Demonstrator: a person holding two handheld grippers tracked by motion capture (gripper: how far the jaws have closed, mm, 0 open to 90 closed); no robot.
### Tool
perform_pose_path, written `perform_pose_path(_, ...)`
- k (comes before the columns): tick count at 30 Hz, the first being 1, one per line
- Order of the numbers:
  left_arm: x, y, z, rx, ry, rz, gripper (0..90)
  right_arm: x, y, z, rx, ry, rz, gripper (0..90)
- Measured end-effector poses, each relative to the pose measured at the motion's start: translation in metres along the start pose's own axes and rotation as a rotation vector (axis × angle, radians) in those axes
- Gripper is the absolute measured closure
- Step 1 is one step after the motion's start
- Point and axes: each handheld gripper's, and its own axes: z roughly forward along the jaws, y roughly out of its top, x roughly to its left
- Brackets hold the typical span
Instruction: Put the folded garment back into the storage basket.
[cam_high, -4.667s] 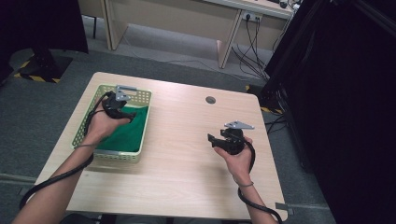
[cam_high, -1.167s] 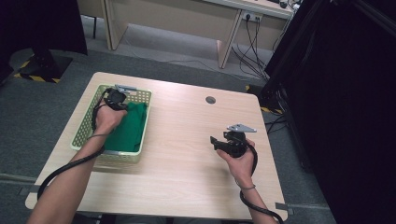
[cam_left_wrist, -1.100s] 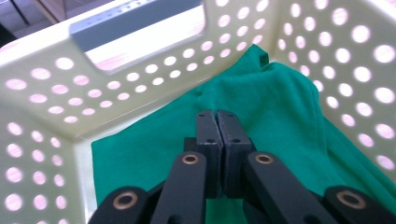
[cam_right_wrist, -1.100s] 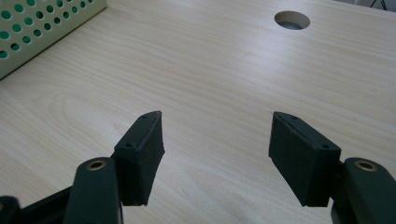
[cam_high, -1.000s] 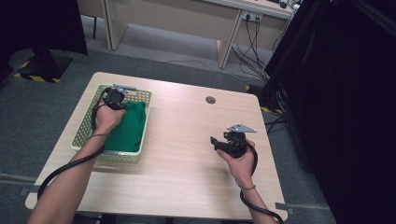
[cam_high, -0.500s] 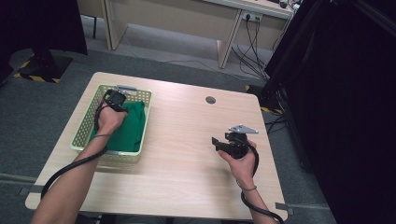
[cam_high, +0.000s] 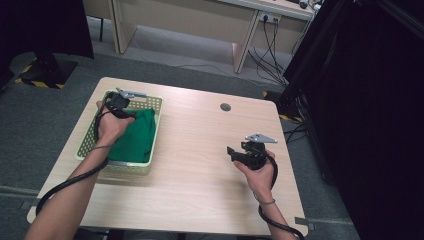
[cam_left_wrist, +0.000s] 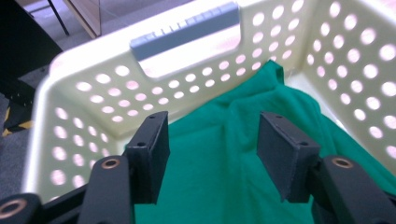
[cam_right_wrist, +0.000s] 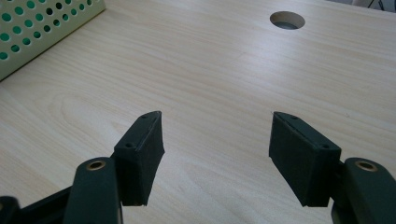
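So my left tongs (cam_left_wrist: 212, 154) have just been opening over the green cloth (cam_left_wrist: 233, 158), dropped in the basket (cam_high: 152, 102) far-left on the table (cam_high: 200, 165), right tongs (cam_right_wrist: 217, 158) idle and released, so next I'd back out.

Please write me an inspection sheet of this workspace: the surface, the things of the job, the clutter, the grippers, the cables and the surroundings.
Surface: wooden table, bare, with a round hole near its far edge.
Job's things: green cloth lying inside the pale basket at the table's left.
Clutter: nothing seen.
Grippers: left gripper over the basket, jaws just opened, apart above the cloth and not pressing it; right gripper open over bare table, holding nothing.
Cables: a black cable trails along the left forearm, another off the near edge by the right wrist.
Surroundings: grey carpet, desks and wall cables behind, black curtain at right.
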Motion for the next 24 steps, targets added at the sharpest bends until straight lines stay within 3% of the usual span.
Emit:
perform_pose_path(9, 0.009, -0.005, -0.019, -0.036, 0.008, 0.003, 38.6, 0.000, -0.003, 0.002, 0.007, 0.001, 0.000, 35.4)
perform_pose_path(24, 0.003, -0.022, -0.054, -0.130, -0.027, -0.007, 25.9, -0.009, -0.011, -0.001, -0.005, -0.006, 0.023, 34.7)
